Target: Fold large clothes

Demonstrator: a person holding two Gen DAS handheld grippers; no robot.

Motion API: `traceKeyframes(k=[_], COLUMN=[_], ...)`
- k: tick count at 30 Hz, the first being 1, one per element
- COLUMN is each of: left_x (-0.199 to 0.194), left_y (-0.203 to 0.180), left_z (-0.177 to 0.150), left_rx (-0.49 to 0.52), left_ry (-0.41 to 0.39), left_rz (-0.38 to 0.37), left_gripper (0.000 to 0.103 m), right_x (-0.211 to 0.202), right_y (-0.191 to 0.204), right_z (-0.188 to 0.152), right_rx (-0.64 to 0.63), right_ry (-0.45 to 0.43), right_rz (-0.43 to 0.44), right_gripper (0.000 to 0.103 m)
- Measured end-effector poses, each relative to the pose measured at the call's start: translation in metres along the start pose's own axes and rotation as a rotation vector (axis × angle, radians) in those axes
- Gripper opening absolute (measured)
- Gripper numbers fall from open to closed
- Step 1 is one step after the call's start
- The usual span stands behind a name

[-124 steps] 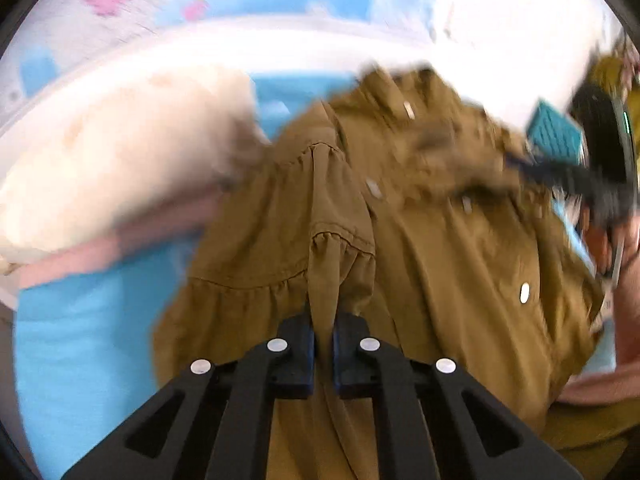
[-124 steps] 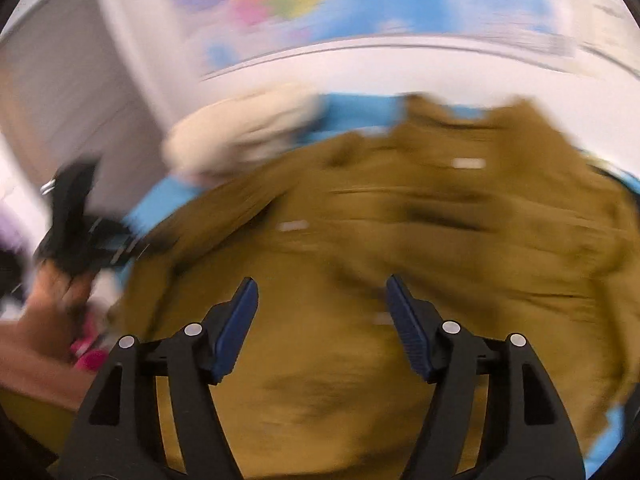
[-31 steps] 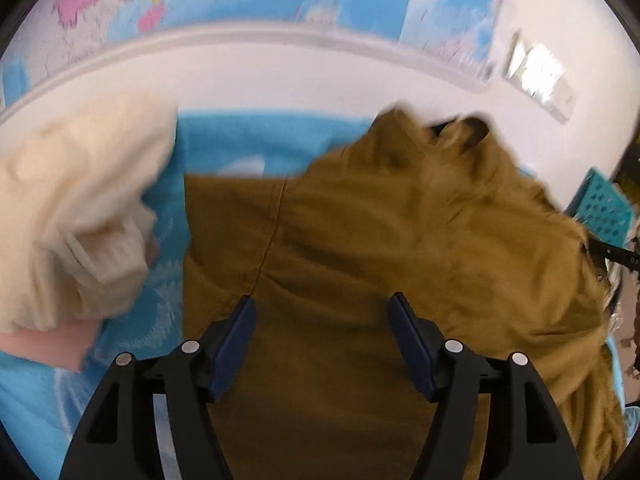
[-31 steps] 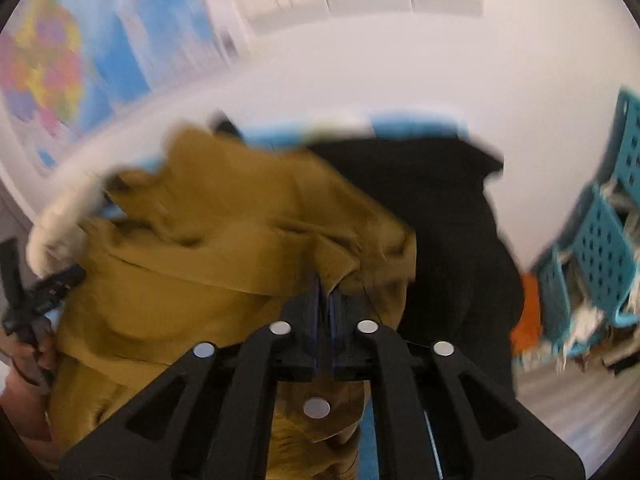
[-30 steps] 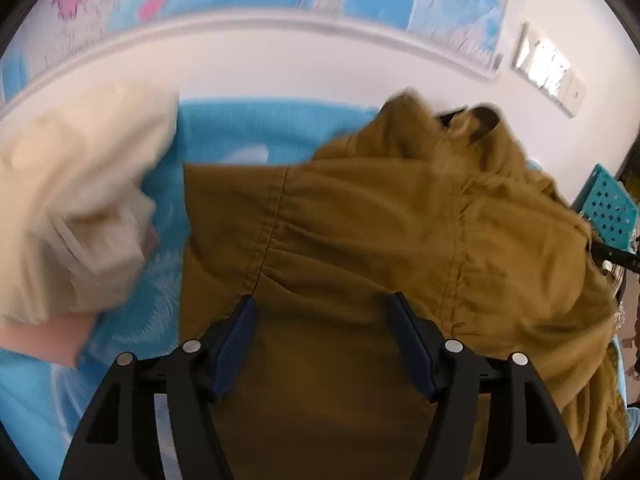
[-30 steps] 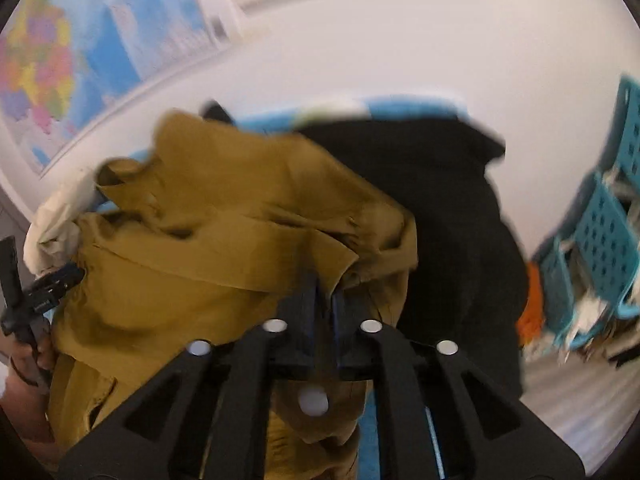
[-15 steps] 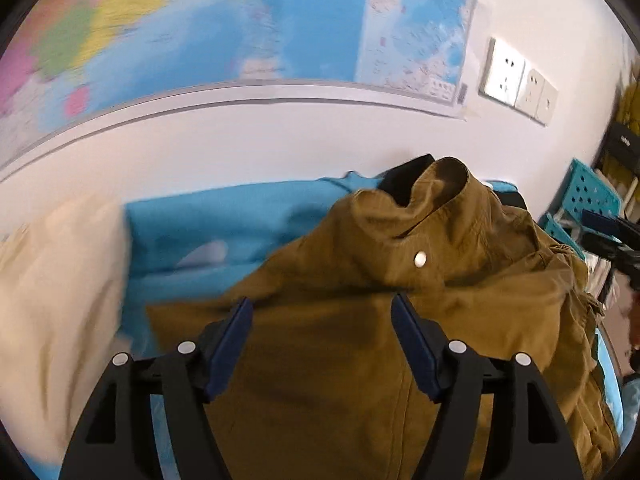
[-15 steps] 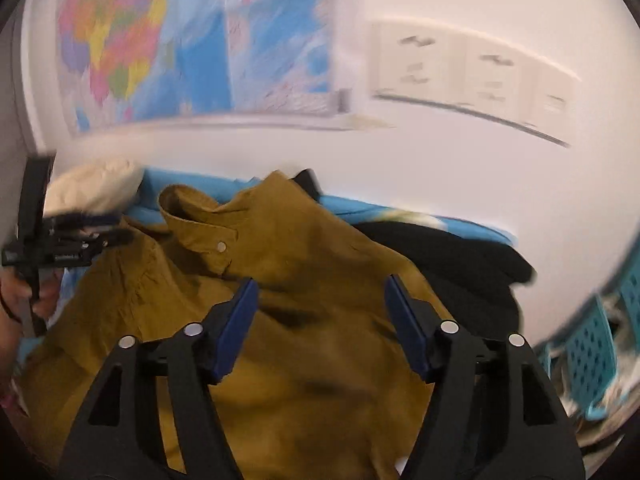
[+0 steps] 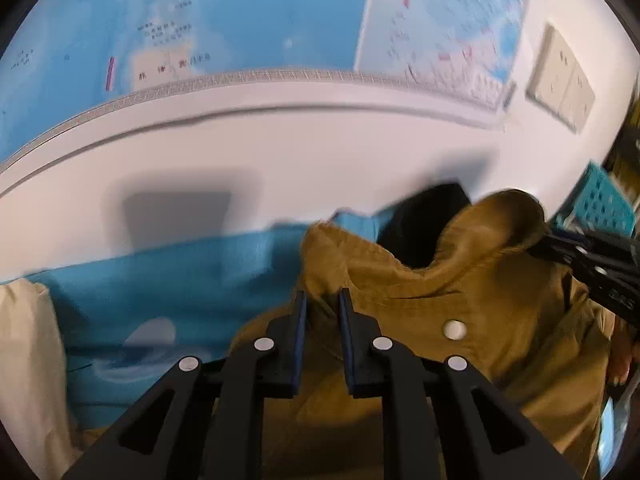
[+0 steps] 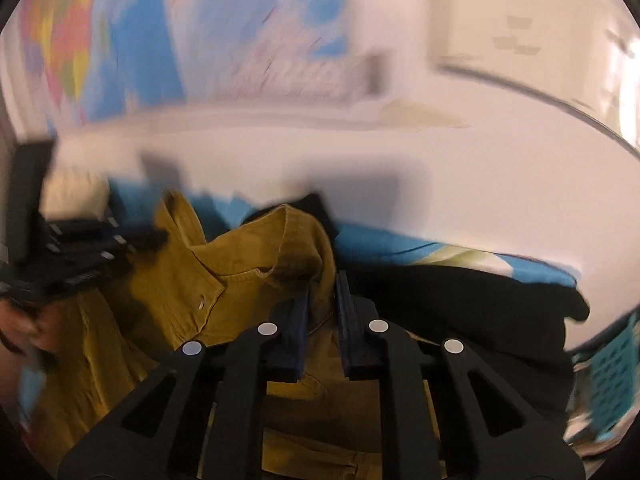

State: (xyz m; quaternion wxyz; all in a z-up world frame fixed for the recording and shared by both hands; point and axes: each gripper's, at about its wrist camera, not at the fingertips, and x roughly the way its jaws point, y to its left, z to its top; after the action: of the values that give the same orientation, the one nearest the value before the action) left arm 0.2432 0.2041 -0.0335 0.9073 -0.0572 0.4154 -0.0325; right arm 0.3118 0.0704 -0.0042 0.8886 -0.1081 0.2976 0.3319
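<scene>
Between the closing left tongs (image 9: 323,300), fabric of the mustard shirt (image 9: 460,292) near its collar; closing right tongs (image 10: 322,280) pinch the collar's other side. Shirt lies on the blue-covered worktop (image 9: 180,280). Wall map (image 9: 200,32) print unreadable. Only right view shows the black garment (image 10: 460,300) spread.

The right wrist view is smeared by motion: the wall map (image 10: 160,40) is streaks of colour, the socket plate (image 10: 516,20) a pale blur, and the left gripper (image 10: 156,238) at the frame's left edge a dark smudge whose fingertips vanish into the mustard shirt (image 10: 248,272). In the left wrist view the map's small print (image 9: 168,32) is too soft to read. There the right gripper (image 9: 540,246), the teal basket (image 9: 600,204) and the cream garment (image 9: 24,360) are cut off by the edges, and the black garment (image 9: 424,220) is mostly hidden behind the shirt's collar (image 9: 512,216).
</scene>
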Motion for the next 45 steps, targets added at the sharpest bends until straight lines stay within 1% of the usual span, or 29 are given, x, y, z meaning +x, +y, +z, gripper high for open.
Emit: traceKeyframes(k=[2,3,5,6,7,8,9,11,12,13,15,17,19,21,22,24,25,26,27,29,30,31,33,35,36,38,42,43,45], left_x=[0.013,0.025,0.039,0.038,0.032,0.019,0.007,-0.022,-0.041,-0.057,-0.077,-0.088,-0.09,-0.084,-0.079,-0.065,-0.061,-0.064,-0.065,-0.076,-0.086,-0.097,-0.123,-0.146,-0.155,-0.166,-0.184,-0.187,-0.195], left_y=[-0.001,-0.003,-0.005,-0.005,-0.003,0.001,0.003,0.006,0.007,0.006,-0.001,-0.01,-0.01,-0.018,-0.019,-0.015,-0.012,-0.003,-0.002,0.004,0.007,0.011,0.016,0.02,0.022,0.019,0.035,0.04,0.047], left_z=[0.002,0.002,-0.001,-0.003,-0.004,-0.006,-0.008,-0.015,-0.022,-0.032,-0.053,-0.075,-0.1,-0.128,-0.14,-0.155,-0.158,-0.166,-0.165,-0.165,-0.167,-0.17,-0.183,-0.201,-0.209,-0.219,-0.265,-0.274,-0.291], left_rx=[-0.008,-0.009,-0.003,-0.011,-0.025,-0.041,-0.044,-0.027,-0.006,0.024,0.078,0.124,0.129,0.158,0.173,0.153,0.125,0.105,0.093,0.055,0.037,0.023,0.022,0.028,0.027,0.013,-0.06,-0.082,-0.127], left_ry=[0.015,0.043,0.077,0.067,0.047,0.008,-0.025,-0.089,-0.12,-0.14,-0.144,-0.12,-0.063,-0.018,0.001,0.063,0.078,0.072,0.062,0.044,0.031,0.012,-0.042,-0.083,-0.088,-0.087,-0.029,-0.014,0.007], left_rz=[-0.003,0.016,0.052,0.078,0.1,0.116,0.116,0.112,0.116,0.115,0.11,0.085,0.039,0.025,0.059,0.118,0.132,0.131,0.155,0.202,0.182,0.162,0.143,0.139,0.125,0.1,0.058,0.044,0.003], left_gripper=[0.006,0.006,0.01,0.019,0.035,0.04,0.045,0.048,0.053,0.058,0.06,0.06,0.06,0.06,0.061,0.066,0.068,0.069,0.069,0.068,0.068,0.068,0.072,0.076,0.077,0.077,0.077,0.077,0.077], right_x=[0.005,0.019,0.039,0.041,0.04,0.034,0.021,-0.006,-0.03,-0.045,-0.075,-0.094,-0.096,-0.078,-0.067,-0.041,-0.031,-0.025,-0.022,-0.033,-0.047,-0.066,-0.101,-0.138,-0.151,-0.177,-0.204,-0.212,-0.222], right_y=[-0.012,-0.016,-0.019,-0.018,-0.018,-0.019,-0.022,-0.026,-0.021,-0.015,0.0,0.017,0.033,0.048,0.048,0.039,0.034,0.032,0.032,0.032,0.028,0.023,0.017,0.009,0.007,-0.003,-0.021,-0.022,-0.03], right_z=[-0.007,-0.012,-0.02,-0.019,-0.019,-0.018,-0.017,-0.02,-0.025,-0.031,-0.05,-0.074,-0.092,-0.106,-0.111,-0.116,-0.119,-0.121,-0.124,-0.124,-0.123,-0.124,-0.13,-0.147,-0.155,-0.185,-0.248,-0.256,-0.287], right_rx=[0.051,0.067,0.082,0.081,0.081,0.084,0.097,0.11,0.082,0.04,-0.056,-0.136,-0.192,-0.264,-0.274,-0.236,-0.201,-0.187,-0.184,-0.15,-0.109,-0.064,-0.016,0.02,0.043,0.116,0.236,0.258,0.355], right_ry=[0.011,0.059,0.117,0.117,0.109,0.089,0.049,-0.001,-0.035,-0.049,-0.076,-0.058,-0.019,0.025,0.049,0.111,0.144,0.159,0.147,0.133,0.116,0.083,0.044,0.03,0.032,0.049,0.097,0.1,0.116], right_rz=[-0.013,-0.03,-0.059,-0.08,-0.128,-0.152,-0.14,-0.08,-0.053,-0.042,-0.014,0.034,0.059,0.018,-0.012,-0.066,-0.058,-0.056,-0.064,-0.059,-0.039,-0.012,0.044,0.081,0.089,0.142,0.135,0.135,0.198], right_gripper=[0.012,0.014,0.023,0.043,0.056,0.056,0.059,0.058,0.053,0.052,0.052,0.047,0.044,0.041,0.04,0.04,0.04,0.04,0.04,0.046,0.053,0.065,0.073,0.075,0.079,0.08,0.081,0.082,0.083])
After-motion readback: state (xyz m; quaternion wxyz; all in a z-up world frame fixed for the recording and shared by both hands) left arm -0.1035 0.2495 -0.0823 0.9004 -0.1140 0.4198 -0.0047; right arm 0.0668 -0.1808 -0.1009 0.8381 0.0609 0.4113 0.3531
